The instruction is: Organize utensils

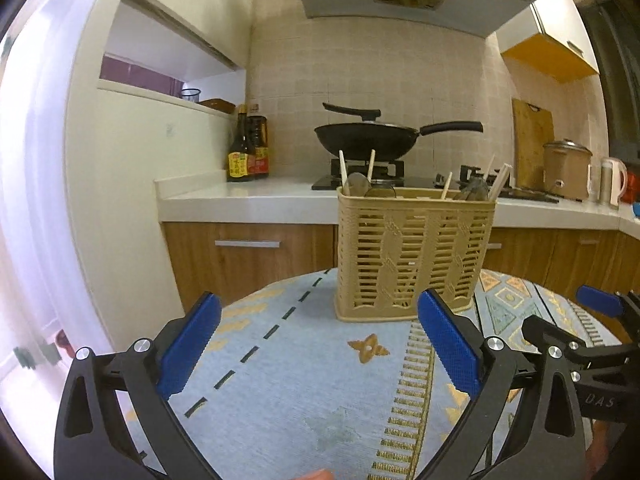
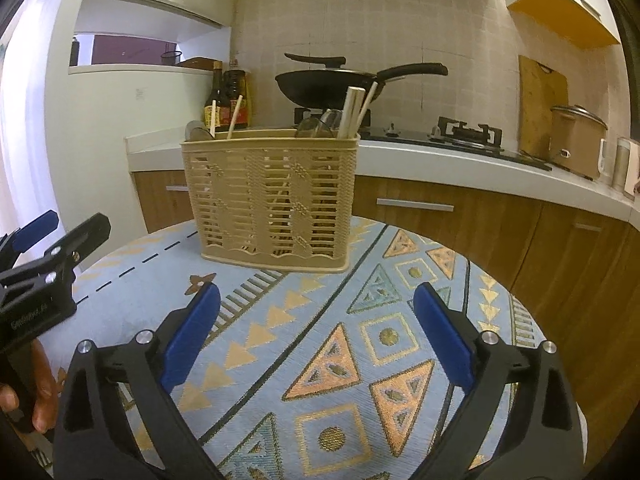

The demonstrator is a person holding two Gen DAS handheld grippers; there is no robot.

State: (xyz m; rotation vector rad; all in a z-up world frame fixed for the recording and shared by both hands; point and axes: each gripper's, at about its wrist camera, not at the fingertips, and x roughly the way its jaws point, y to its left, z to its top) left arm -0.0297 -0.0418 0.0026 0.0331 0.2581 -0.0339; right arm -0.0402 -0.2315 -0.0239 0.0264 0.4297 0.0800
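Utensil basket [image 1: 414, 254] stands upright at the far edge of the patterned tablecloth [image 1: 304, 392], chopsticks [image 2: 352, 112] and spoons inside (bowls up). Left gripper [image 1: 318, 344] and right gripper [image 2: 316, 334]: jaws wide apart, nothing between, both short of the basket.

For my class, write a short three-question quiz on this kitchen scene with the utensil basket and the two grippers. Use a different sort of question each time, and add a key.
1. True or false: the left gripper holds a chopstick.
2. Where does the beige utensil basket stand? A: on the counter. B: on the patterned tablecloth. C: in the wok.
3. Fill in: the wooden chopsticks stand ____ the basket.

Key: 1. False; its jaws are open with nothing between them, as are those of the right gripper. 2. B. 3. inside.
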